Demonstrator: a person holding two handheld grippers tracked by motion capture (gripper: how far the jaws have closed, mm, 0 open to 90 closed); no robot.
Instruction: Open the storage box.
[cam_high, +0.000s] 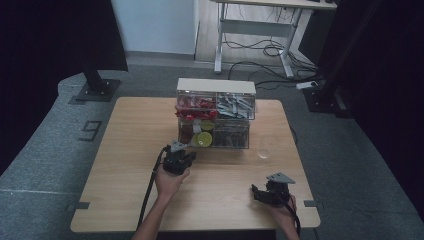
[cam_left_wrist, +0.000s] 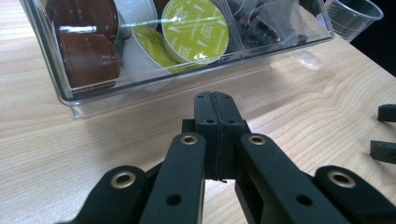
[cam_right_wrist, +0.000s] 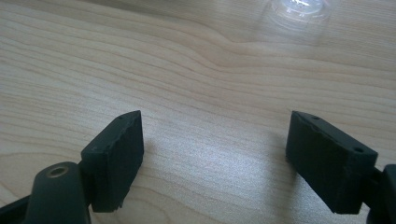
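A clear two-tier drawer organiser (cam_high: 215, 114) stands at the middle of the wooden table (cam_high: 125, 165). Its lower left drawer (cam_left_wrist: 84, 100) holds brown, white and yellow-green coffee capsules (cam_left_wrist: 195, 30). My left gripper (cam_high: 179, 156) is shut with nothing in it, its jaws pressed together a short way in front of that drawer (cam_left_wrist: 215, 105). A clear plastic cup (cam_high: 264, 152) stands right of the organiser, seen too in the left gripper view (cam_left_wrist: 352, 16) and the right gripper view (cam_right_wrist: 295, 16). My right gripper (cam_high: 260, 192) hangs open over bare table (cam_right_wrist: 215, 158), near the front right.
The organiser's upper drawers hold red items (cam_high: 196, 107) and silver packets (cam_high: 235, 105); the lower right drawer has dark packets (cam_high: 231, 136). A desk (cam_high: 260, 30) with cables stands on the floor beyond the table. Dark curtains flank both sides.
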